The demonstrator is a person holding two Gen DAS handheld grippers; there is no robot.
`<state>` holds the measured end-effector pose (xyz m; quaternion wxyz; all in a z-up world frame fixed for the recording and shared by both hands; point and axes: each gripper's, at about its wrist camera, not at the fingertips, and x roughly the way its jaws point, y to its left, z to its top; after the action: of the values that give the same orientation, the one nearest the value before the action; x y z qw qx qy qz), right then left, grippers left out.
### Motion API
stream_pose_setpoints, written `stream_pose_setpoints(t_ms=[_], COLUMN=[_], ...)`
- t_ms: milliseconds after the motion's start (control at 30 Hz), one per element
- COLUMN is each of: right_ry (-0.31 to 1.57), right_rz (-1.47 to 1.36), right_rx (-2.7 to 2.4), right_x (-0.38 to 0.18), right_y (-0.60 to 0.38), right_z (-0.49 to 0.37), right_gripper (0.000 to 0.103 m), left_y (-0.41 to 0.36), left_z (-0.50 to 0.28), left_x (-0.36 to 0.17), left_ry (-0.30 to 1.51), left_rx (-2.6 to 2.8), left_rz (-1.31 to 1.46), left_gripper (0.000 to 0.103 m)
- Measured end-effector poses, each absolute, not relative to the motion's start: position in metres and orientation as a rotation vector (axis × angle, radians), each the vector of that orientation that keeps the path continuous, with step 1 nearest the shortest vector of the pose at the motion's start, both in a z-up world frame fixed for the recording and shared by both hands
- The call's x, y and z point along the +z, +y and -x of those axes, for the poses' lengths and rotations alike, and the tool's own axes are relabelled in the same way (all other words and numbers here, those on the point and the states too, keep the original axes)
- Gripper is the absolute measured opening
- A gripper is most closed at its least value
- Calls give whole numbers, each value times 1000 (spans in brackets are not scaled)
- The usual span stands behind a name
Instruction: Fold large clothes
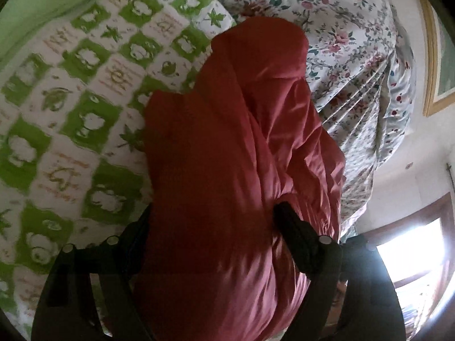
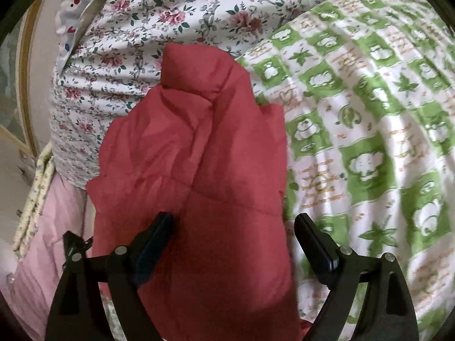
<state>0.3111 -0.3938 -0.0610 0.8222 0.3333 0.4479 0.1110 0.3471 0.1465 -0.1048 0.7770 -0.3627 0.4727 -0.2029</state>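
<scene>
A large red padded garment (image 1: 227,147) lies bunched on a bed with a green-and-white patterned sheet (image 1: 71,99). In the left wrist view my left gripper (image 1: 210,227) has its jaws wide apart around a thick bundle of the red cloth; the right finger (image 1: 295,241) presses into it, the left finger is mostly hidden behind it. In the right wrist view the same red garment (image 2: 199,170) fills the middle. My right gripper (image 2: 233,233) is open, its fingers on either side of the cloth's near part, over it.
A floral quilt (image 2: 136,42) is heaped at the far side of the bed, also in the left wrist view (image 1: 341,42). A pink cloth (image 2: 42,241) lies at the left. A framed picture (image 1: 435,56) hangs on the wall, a bright window (image 1: 412,255) below it.
</scene>
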Motion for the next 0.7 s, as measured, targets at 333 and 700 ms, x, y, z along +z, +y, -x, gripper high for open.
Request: stream_pose_setpoints(t_ms=[333, 700], right_ry=[1002, 1017], right_rz=[-753, -779], right_rx=[315, 352], right_x=[-72, -64], right_y=[-386, -377], right_z=[-337, -330], right_gripper=[93, 48], left_y=[135, 117], left_z=[-362, -351], left_x=[-110, -80], left_ry=[1060, 1006], left_rx=[-439, -452], left_rz=[817, 657], left_gripper=[90, 52])
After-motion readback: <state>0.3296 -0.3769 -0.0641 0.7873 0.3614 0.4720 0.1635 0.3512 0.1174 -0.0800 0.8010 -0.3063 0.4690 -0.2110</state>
